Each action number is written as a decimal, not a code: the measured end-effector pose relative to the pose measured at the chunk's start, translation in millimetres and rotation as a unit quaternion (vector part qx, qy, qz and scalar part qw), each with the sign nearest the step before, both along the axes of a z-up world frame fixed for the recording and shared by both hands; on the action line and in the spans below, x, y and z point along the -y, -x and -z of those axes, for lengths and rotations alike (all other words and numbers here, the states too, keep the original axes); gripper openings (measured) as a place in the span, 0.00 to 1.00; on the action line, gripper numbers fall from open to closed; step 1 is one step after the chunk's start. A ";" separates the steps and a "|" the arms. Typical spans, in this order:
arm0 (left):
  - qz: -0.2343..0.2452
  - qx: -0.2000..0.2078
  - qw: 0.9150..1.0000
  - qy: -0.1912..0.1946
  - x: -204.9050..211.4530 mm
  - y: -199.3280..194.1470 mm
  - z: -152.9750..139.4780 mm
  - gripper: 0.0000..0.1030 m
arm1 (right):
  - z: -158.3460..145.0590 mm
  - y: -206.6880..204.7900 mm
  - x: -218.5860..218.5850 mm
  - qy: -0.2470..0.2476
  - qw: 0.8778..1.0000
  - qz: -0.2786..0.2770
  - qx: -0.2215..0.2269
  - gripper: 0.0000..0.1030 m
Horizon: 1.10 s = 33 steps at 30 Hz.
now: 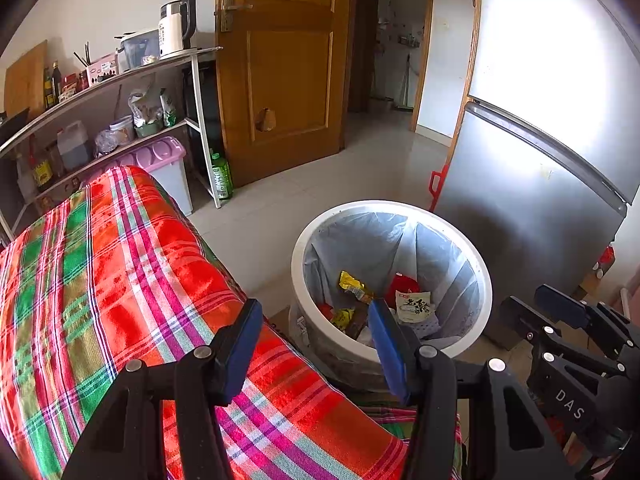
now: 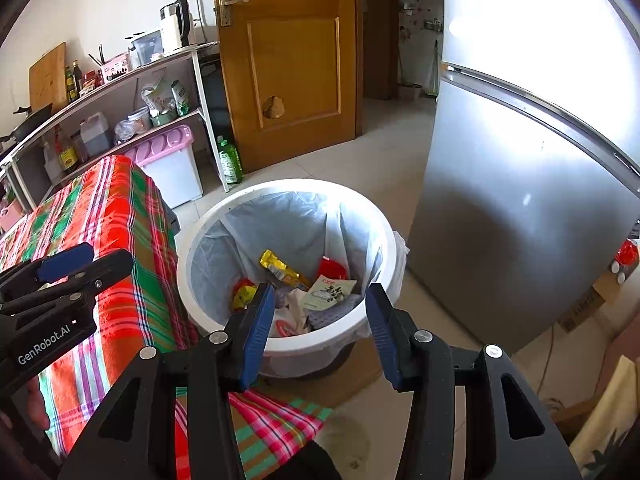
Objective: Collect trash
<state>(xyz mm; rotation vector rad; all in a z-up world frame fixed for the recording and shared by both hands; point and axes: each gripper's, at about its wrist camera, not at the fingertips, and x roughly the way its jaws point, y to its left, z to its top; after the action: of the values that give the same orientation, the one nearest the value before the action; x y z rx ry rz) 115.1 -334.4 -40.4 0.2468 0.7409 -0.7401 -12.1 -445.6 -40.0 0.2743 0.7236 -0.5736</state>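
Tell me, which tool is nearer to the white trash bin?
Right. The right tool is open, at the white trash bin's near rim. The left tool, open too, sits farther back above the plaid cloth beside it.

Both fisheye cameras look forward and downward along their own blue-padded fingers, from above a desk draped in red, green and pink plaid cloth (image 1: 120, 280). The left view sits over the cloth, with the round white plastic bin (image 1: 392, 276) ahead to its right. The right view hangs closer, perhaps nearly over the bin's rim. The 2 views share the bin, brown wooden door (image 2: 288, 60) and grey refrigerator (image 2: 520, 208).
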 end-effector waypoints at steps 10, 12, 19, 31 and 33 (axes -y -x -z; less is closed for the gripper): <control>0.000 0.001 1.000 -0.002 -0.2 0.3 0.0 0.53 | -0.3 -0.1 0.4 -0.001 1.000 0.000 0.000 0.47; 0.000 0.002 1.000 -0.001 0.0 0.6 0.0 0.53 | -0.7 0.3 -0.2 0.000 1.000 0.001 0.000 0.47; 0.001 0.001 1.000 -0.001 -1.1 1.7 -0.1 0.53 | -0.2 1.1 -1.6 -0.001 1.000 0.003 0.002 0.47; 0.000 0.000 1.000 -0.001 -3.4 3.9 -0.9 0.53 | 0.6 0.5 -1.9 -0.002 1.000 0.003 0.002 0.47; 0.000 0.001 1.000 -0.002 -3.7 4.6 -1.3 0.53 | 0.1 0.6 -2.0 -0.001 1.000 0.003 0.003 0.47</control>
<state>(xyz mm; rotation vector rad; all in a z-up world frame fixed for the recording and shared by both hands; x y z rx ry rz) 110.5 -330.7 -39.2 0.2508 0.7399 -0.7380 -12.8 -443.6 -40.1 0.2800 0.7188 -0.5768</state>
